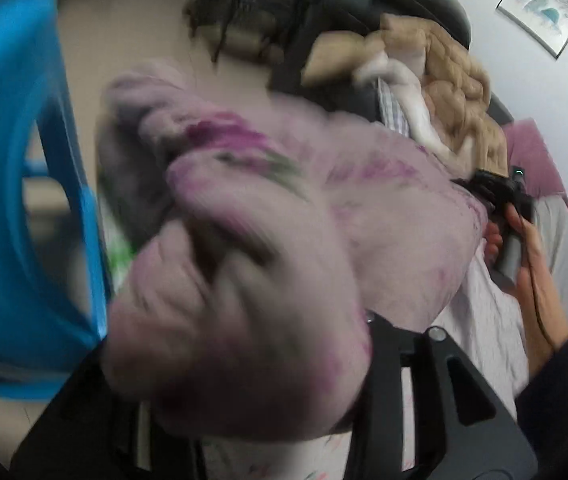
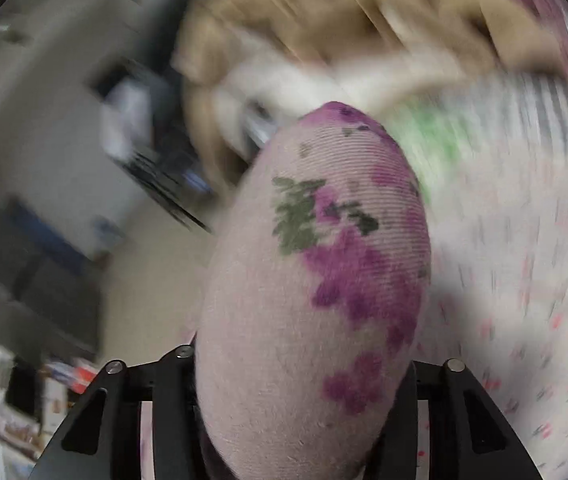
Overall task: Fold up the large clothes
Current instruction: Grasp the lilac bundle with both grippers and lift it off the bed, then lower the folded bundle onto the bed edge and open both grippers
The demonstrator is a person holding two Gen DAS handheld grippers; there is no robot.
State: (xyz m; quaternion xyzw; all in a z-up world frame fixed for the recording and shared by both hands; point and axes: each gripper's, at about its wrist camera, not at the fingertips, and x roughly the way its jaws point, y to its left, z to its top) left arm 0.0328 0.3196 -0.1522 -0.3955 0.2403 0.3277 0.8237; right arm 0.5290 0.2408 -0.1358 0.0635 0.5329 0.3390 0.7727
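A pale pink garment with purple flowers and green leaves (image 1: 268, 208) hangs bunched between both grippers, above the bed. My left gripper (image 1: 244, 360) is shut on one bunch of it; the cloth covers the fingertips. My right gripper (image 2: 300, 380) is shut on another bunch (image 2: 316, 264), which bulges out over its fingers and hides them. In the left wrist view the right gripper (image 1: 500, 196) shows at the far end of the garment, held by a bare hand. Both views are blurred.
A white bedsheet with small red marks (image 2: 524, 288) lies below. A heap of beige and white clothes (image 1: 436, 92) lies on the bed behind. A blue plastic stool (image 1: 16, 184) stands at the left. Dark furniture (image 2: 44, 264) stands on the floor.
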